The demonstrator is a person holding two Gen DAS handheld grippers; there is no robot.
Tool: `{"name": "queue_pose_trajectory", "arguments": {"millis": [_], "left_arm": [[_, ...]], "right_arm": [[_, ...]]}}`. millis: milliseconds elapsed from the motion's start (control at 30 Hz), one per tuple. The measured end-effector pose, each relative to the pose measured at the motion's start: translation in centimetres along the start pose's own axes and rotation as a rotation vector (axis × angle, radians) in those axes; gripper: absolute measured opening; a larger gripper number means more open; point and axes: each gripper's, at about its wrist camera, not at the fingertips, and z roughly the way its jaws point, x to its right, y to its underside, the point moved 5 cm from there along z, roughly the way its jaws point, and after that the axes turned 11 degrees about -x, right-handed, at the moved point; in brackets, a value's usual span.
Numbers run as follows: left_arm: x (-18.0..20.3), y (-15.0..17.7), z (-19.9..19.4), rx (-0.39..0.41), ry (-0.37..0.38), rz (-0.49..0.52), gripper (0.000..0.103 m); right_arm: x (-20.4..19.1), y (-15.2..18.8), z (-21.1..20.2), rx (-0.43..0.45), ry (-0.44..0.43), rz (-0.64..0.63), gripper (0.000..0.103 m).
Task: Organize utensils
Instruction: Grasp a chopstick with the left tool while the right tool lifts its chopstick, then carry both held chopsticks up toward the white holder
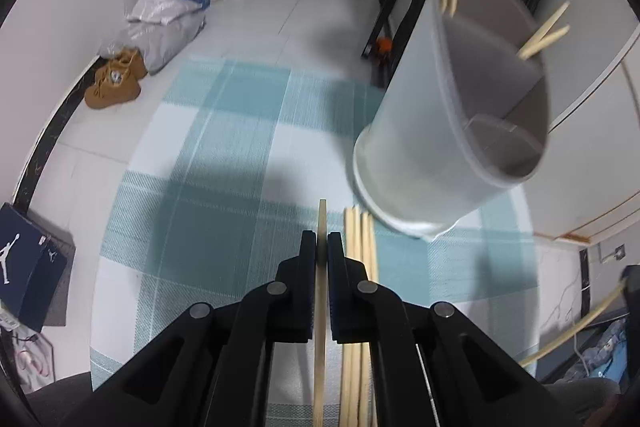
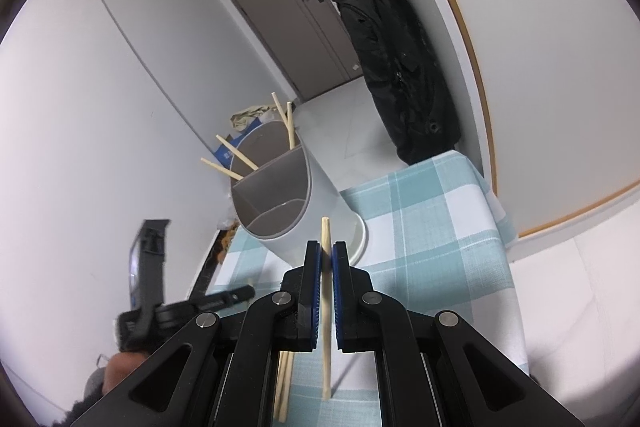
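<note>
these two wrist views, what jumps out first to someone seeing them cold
Each gripper is shut on a single chopstick: the left gripper and the right gripper. Just beyond them, a grey divided holder stands on the blue checked tablecloth, chopsticks already poking out of its far compartment.

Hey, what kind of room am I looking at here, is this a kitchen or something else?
Probably a lived-in home entryway, not clearly a kitchen: a door, a black coat hanging by it, and shoes on the tiled floor. The work happens on a table with a checked tablecloth.
</note>
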Motion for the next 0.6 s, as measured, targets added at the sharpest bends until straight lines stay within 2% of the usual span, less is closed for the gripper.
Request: {"name": "queue_pose_trajectory", "arguments": {"millis": [300, 600], "left_arm": [[1.1, 0.5, -5.1, 0.201, 0.044, 0.054, 0.001], [1.1, 1.8, -8.1, 0.295, 0.063, 0.121, 0.001]], "right_arm": [[-1.3, 0.5, -0.6, 0.029, -0.005, -0.048, 0.005], [-3.4, 1.4, -1.1, 0.042, -0.004, -0.112, 0.005]]}}
